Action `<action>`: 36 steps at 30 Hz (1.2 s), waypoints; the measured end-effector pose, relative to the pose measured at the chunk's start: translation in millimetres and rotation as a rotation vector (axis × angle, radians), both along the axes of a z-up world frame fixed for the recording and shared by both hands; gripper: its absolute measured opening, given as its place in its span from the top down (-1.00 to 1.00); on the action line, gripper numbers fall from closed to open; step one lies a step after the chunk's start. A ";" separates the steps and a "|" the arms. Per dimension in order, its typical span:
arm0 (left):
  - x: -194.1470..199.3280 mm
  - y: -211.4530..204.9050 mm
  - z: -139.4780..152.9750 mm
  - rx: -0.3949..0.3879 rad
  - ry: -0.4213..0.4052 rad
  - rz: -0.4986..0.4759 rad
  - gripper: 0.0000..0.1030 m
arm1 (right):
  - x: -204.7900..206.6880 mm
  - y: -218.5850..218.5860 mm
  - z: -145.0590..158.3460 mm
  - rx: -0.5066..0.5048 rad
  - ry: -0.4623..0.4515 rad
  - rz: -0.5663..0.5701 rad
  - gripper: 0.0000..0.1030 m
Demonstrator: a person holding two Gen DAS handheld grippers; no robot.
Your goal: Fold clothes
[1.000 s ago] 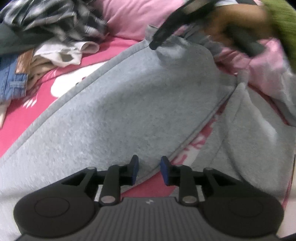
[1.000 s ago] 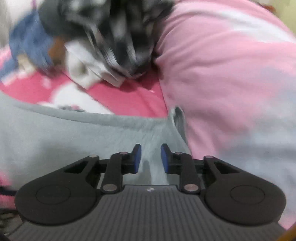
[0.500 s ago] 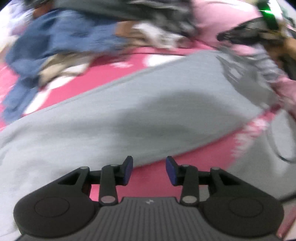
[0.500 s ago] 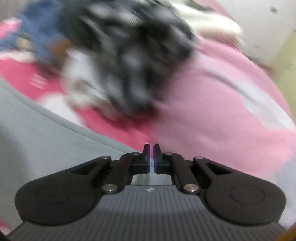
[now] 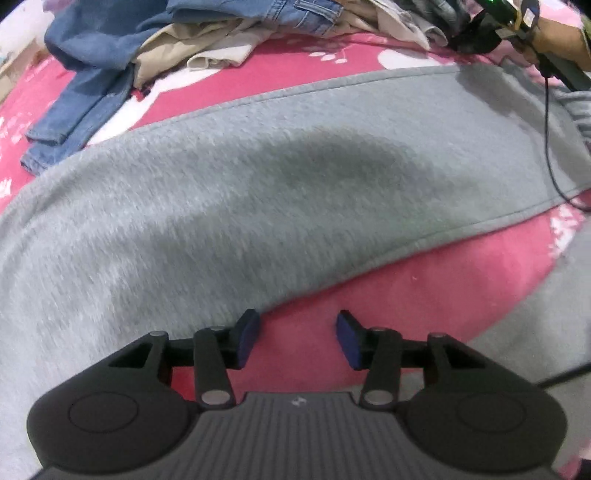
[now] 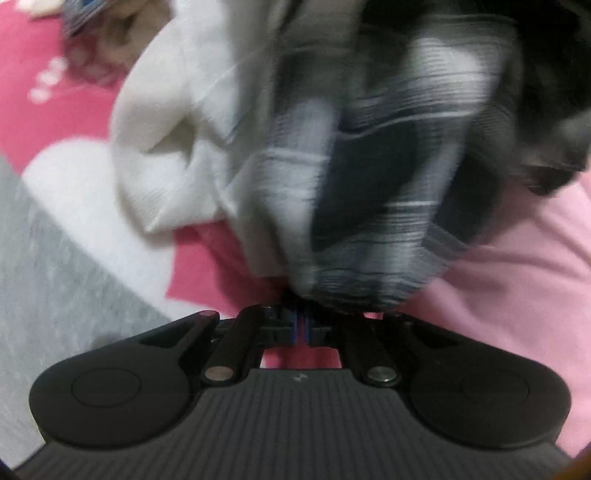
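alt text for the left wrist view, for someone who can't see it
The open left gripper hovers over a pink bedspread at the edge of a flat grey sweatpants leg. Behind lie blue jeans and beige clothes; the right gripper is top right.

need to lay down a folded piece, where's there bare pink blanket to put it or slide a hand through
One bare patch: pink blanket between the grey fleece garment's hem and the open left claw. A thinner strip lies between the grey garment's far edge and the heap of blue jeans and beige clothes. That heap is crowded.
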State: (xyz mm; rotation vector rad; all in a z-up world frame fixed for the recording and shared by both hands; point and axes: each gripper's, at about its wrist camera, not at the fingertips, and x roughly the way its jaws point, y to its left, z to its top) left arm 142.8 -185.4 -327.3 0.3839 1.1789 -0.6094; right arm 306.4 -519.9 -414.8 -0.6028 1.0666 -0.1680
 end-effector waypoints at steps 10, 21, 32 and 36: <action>9.2 66.0 19.6 0.016 -0.099 -0.024 0.09 | 4.2 189.2 71.6 0.524 0.027 0.364 0.10; -4.1 91.3 -8.9 0.045 -0.175 -0.266 0.08 | 83.0 253.8 11.4 0.634 0.496 0.532 -0.12; -11.0 97.0 -15.0 0.028 -0.152 -0.287 0.09 | 53.6 286.5 30.7 0.272 0.334 0.633 0.93; -10.3 98.7 -20.6 0.037 -0.150 -0.295 0.08 | 50.5 274.9 29.2 0.197 0.230 0.577 0.98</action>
